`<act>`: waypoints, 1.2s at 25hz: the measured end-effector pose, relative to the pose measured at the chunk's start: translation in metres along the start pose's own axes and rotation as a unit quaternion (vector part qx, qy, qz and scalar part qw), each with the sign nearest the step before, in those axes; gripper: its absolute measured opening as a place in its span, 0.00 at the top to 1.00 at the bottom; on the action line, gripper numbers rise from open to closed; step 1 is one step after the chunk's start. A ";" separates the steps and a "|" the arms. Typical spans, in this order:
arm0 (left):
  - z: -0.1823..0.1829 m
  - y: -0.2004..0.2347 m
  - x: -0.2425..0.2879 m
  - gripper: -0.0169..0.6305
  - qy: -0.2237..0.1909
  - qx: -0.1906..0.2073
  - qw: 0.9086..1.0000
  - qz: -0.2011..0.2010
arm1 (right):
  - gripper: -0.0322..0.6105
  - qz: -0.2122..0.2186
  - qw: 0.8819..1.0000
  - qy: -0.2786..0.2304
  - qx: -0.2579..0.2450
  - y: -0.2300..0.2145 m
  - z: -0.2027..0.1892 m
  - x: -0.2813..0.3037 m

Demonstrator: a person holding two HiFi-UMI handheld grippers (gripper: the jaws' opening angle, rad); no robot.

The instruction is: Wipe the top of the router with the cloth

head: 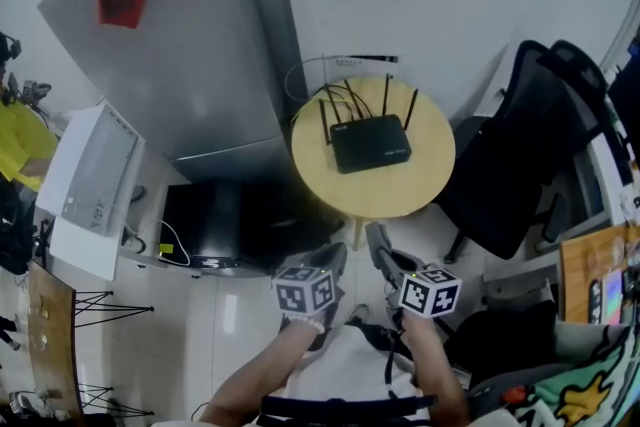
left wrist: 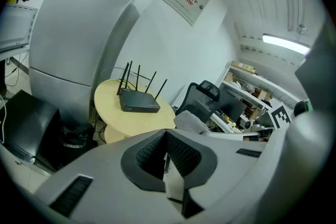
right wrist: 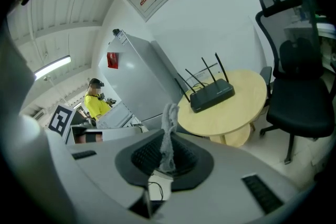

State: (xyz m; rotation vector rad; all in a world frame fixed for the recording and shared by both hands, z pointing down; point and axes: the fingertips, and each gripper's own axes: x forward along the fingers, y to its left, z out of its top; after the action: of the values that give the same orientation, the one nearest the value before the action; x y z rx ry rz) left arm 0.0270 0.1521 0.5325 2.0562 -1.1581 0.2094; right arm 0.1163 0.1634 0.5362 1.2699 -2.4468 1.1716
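The tall grey cabinet (head: 170,45), perhaps a fridge though the wide lens bends it too much to be sure, fills the head view toward ten o'clock. The black office chair (head: 520,155) stands at three o'clock of the round wooden table (head: 420,190), close against its edge. The router (head: 370,143) lies flat near the table's middle, its antennas raised along the edge toward twelve o'clock. Both my grippers hang at six o'clock of the table, well apart from the router. My left gripper (left wrist: 166,134) has its jaws pressed together with nothing between them. My right gripper (right wrist: 168,150) pinches the cloth (right wrist: 170,115), a thin grey strip that stands up from the clamped jaws.
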 end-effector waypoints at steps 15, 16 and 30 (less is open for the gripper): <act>0.054 0.041 0.093 0.98 0.029 0.003 1.000 -0.007 | 0.89 -0.013 1.000 0.009 0.013 -0.045 0.058 0.073; 0.062 0.046 0.101 0.98 0.030 0.006 1.000 -0.008 | 0.89 -0.014 1.000 0.009 0.012 -0.048 0.066 0.081; 0.126 0.122 0.181 0.98 0.059 0.012 0.998 -0.010 | 0.89 -0.027 0.999 0.045 -0.017 -0.081 0.141 0.220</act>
State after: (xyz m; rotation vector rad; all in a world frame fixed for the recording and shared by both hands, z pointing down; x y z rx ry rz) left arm 0.0081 -0.0916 0.5943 2.0469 -1.0681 0.3329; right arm 0.0670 -0.1015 0.5847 1.2374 -2.3450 1.1423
